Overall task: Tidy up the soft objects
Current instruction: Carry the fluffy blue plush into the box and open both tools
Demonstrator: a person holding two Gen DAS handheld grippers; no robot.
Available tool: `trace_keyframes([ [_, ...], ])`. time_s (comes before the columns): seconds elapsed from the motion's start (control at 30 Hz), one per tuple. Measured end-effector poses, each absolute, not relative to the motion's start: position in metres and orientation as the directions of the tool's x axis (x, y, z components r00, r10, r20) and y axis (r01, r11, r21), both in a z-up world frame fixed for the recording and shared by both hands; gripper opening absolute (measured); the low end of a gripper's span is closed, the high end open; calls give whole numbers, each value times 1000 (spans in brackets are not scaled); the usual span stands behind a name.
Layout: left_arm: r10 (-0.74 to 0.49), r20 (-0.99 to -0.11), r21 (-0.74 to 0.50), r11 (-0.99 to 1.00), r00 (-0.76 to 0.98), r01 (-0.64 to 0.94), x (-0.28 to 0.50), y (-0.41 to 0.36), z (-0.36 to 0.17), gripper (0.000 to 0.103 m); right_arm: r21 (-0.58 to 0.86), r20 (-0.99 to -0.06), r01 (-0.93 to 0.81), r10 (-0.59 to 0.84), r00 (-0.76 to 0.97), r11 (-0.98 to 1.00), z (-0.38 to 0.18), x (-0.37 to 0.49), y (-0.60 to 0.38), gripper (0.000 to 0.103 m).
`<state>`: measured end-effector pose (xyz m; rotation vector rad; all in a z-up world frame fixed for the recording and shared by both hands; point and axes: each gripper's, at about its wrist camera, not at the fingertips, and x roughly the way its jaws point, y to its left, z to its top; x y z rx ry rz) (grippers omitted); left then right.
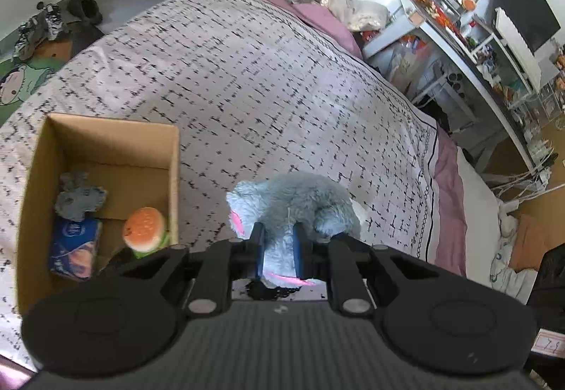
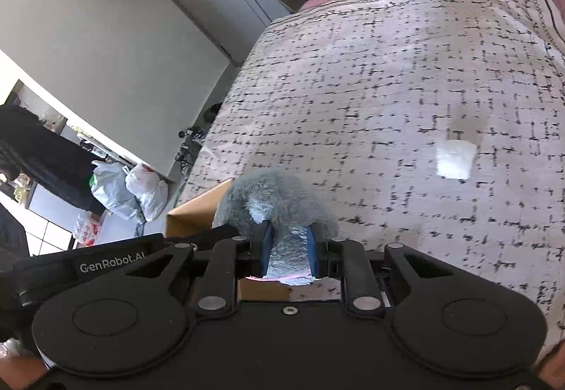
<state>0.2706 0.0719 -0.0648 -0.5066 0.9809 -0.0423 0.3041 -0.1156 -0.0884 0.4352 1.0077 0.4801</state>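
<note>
A grey plush toy (image 1: 296, 202) with pink ears is held above the patterned bedspread (image 1: 247, 72). My left gripper (image 1: 279, 248) is shut on one end of it. My right gripper (image 2: 287, 252) is shut on the same plush toy (image 2: 279, 202) from another side. An open cardboard box (image 1: 106, 139) lies on the bed to the left of the toy; it holds a grey plush (image 1: 79, 195), a burger plush (image 1: 144, 227) and a blue tissue pack (image 1: 74, 245). The box's corner (image 2: 197, 210) shows in the right wrist view behind the toy.
A white soft square (image 2: 455, 158) lies on the bedspread (image 2: 388, 89) to the right. A cluttered desk and shelves (image 1: 476, 36) stand beyond the bed's right side. Shoes (image 1: 49, 22) lie on the floor at the far left. Plastic bags (image 2: 134, 192) sit on the floor.
</note>
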Motion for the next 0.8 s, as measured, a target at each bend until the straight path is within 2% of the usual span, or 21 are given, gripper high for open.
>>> trace_keyframes([
  [0.33, -245, -761, -448, 869, 601, -213, 252, 111, -52, 15, 530, -683, -224, 568, 459, 818, -70, 294, -75, 21],
  [0.8, -226, -750, -479, 833, 622, -276, 241, 167, -61, 15, 504, -695, -274, 573, 434, 819, -69, 299, -16, 21],
])
